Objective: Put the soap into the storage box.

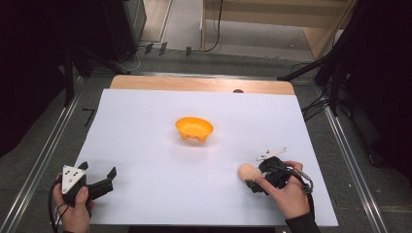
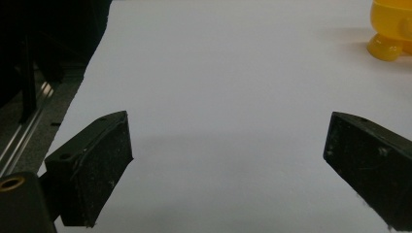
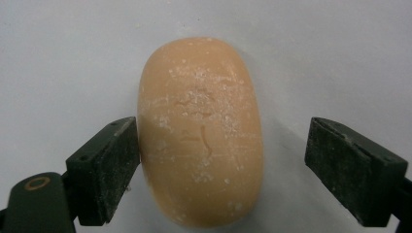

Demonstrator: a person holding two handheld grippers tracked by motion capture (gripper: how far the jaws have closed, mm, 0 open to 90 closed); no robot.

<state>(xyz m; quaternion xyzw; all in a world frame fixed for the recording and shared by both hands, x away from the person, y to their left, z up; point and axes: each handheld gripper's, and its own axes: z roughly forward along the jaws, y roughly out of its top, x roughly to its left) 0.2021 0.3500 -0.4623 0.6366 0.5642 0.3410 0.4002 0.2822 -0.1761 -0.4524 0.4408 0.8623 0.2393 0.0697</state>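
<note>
Jaws of right gripper (image 3: 221, 165) sitting spread, unclenched, straddling tan oval soap-like lump (image 3: 201, 131) | 9 o'clock pad touching, 3 o'clock gapped | lump lying on white sheet (image 1: 145, 145) at 5 o'clock of orange bowl (image 1: 194, 128) | advice: centre, then squeeze evenly so it isn't slipping | left gripper (image 1: 99, 179) idling released

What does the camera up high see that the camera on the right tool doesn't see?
The high view alone takes in the orange bowl mid-table, the left tool open near the table's front left, and both of the person's hands. The right gripper view alone brings out the powdery specks and fine cracks on the tan oval lump, and a gap between it and one jaw. Both show that lump, the right tool open around it, and the white table cover.
</note>
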